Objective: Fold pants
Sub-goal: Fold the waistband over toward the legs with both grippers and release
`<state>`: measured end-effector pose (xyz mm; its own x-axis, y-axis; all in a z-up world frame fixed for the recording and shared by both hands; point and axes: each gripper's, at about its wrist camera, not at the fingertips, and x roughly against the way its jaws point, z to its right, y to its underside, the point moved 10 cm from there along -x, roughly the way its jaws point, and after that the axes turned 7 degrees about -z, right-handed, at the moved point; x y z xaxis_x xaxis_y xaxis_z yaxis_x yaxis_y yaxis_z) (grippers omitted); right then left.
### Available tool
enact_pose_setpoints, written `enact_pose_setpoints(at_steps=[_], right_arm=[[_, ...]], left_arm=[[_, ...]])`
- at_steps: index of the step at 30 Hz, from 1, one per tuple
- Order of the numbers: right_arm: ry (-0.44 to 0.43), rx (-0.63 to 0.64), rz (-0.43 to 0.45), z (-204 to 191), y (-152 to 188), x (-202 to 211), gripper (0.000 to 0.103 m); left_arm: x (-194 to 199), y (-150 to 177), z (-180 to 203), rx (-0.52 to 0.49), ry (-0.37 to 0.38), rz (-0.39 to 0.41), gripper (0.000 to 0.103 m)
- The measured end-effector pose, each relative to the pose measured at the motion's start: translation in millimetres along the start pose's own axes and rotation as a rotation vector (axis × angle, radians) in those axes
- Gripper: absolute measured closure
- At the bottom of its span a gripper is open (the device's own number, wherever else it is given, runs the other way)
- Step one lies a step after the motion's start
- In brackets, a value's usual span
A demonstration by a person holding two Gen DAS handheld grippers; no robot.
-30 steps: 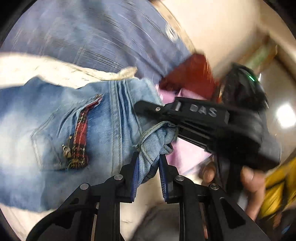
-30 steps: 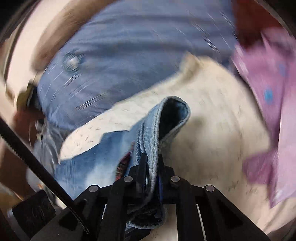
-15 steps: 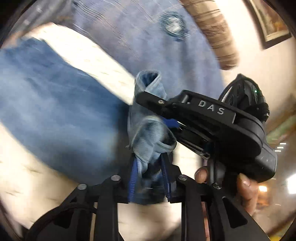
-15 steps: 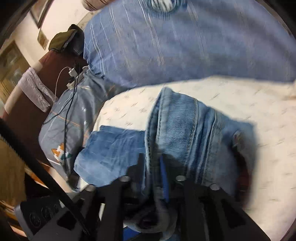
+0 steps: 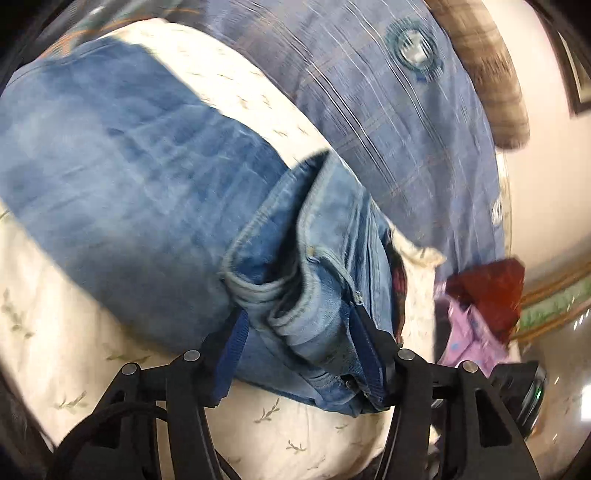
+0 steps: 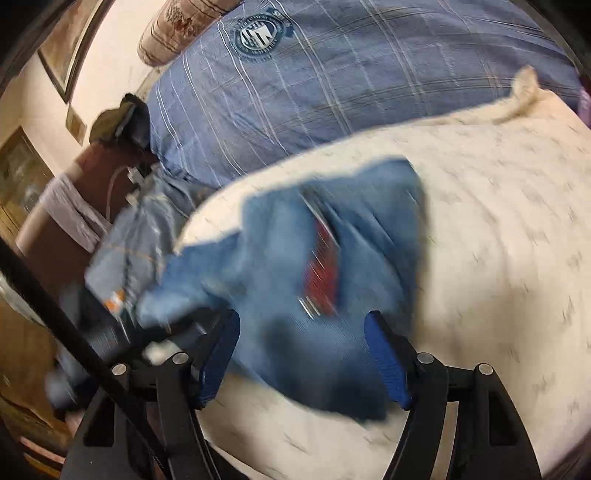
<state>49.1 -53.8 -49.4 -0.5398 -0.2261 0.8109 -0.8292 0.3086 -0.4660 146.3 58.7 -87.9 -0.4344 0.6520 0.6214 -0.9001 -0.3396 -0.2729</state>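
Observation:
The blue jeans lie folded over on a cream leaf-print sheet. In the left wrist view the waistband end is bunched between the spread blue pads of my left gripper, which is open around it. In the right wrist view the jeans show a red plaid pocket trim. My right gripper is open, its pads wide apart over the near edge of the denim.
A blue plaid duvet with a round crest covers the bed beyond the sheet. Red and purple clothes lie at the right in the left wrist view. A brown headboard with cables and a patterned bolster stand at the left.
Both grippers have opened and let go of the waistband. The jeans have come down onto the sheet, folded over on themselves. The right gripper has left the left wrist view.

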Motion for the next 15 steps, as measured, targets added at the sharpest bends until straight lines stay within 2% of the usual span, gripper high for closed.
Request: enact_pose_setpoints(at_steps=[1, 2, 3, 6, 8, 9, 11, 13, 15], right_arm=[[0.034, 0.007, -0.029, 6.0, 8.2, -1.9, 0.031], [0.045, 0.014, -0.037, 4.8, 9.3, -1.6, 0.031], [0.026, 0.036, -0.024, -1.5, 6.2, 4.2, 0.031], [0.025, 0.105, -0.009, -12.8, 4.4, 16.5, 0.032], [0.052, 0.142, -0.038, -13.6, 15.9, 12.9, 0.028], [0.073, 0.150, -0.059, -12.8, 21.4, 6.3, 0.028], [0.169, 0.178, -0.116, -8.4, 31.8, -9.4, 0.028], [0.279, 0.210, -0.126, -2.8, 31.5, -19.3, 0.028], [0.333, 0.218, -0.149, 5.1, 32.7, -26.3, 0.030]], left_arm=[[-3.7, -3.6, 3.5, -0.019, -0.019, 0.011, 0.051], [-4.1, -7.5, 7.4, -0.050, -0.053, 0.032, 0.069], [-2.8, -10.5, 10.9, -0.071, -0.073, 0.039, 0.075], [13.8, -13.2, 21.7, -0.071, -0.026, 0.041, 0.084], [22.1, -7.9, 24.1, -0.108, -0.026, 0.038, 0.085], [18.3, -5.1, 20.6, -0.127, -0.054, 0.026, 0.085], [4.1, 0.1, 9.7, -0.151, -0.094, 0.000, 0.085], [-4.4, 2.3, 1.3, -0.144, -0.127, 0.001, 0.085], [-0.7, 0.6, 9.2, -0.143, -0.113, 0.021, 0.086]])
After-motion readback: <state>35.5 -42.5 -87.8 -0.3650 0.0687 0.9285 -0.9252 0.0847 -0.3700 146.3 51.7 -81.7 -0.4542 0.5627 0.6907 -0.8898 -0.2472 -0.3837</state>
